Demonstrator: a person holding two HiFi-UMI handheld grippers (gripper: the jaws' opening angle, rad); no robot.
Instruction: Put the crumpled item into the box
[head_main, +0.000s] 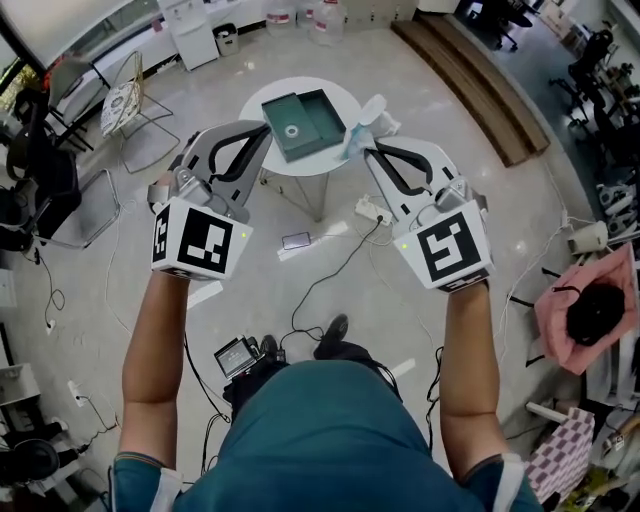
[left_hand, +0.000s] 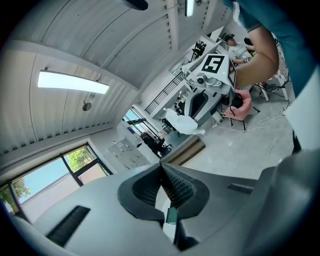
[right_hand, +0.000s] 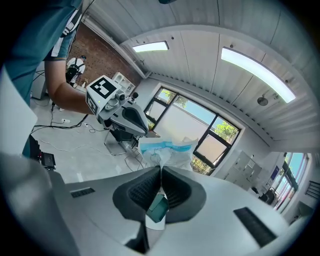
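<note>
Box holds a ring; right gripper grips crumpled item

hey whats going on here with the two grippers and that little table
A person holds a gripper in each hand above a small round white table that carries an open teal box. The right gripper is shut on a crumpled white and light blue item, held by the box's right edge and not yet inside. The left gripper is shut on nothing, near the box's left corner.
</note>
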